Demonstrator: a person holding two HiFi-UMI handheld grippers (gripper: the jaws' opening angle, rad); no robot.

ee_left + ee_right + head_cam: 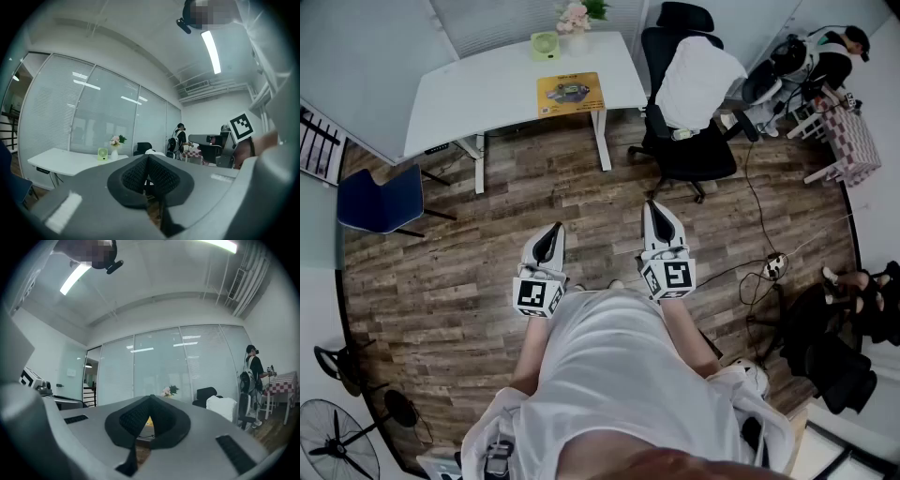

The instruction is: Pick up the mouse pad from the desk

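Well, head view: the yellow mouse pad (570, 94) lay flat at the near edge of the white worktop (487, 84), well apart from both tools. It looked thin, light and floppy, so you'd likely pinch its near edge. Your left tool (551, 236) and right tool (656, 217) hung level over the floor. Left gripper view: pads pressed together, nothing between. Right gripper view: same, closed on nothing.

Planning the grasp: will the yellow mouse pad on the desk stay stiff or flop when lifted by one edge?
The pad lies thin and flat on the desk, so it probably droops if held by one edge. It looks light. Lying near the desk's front edge, it could likely be slid outward first.
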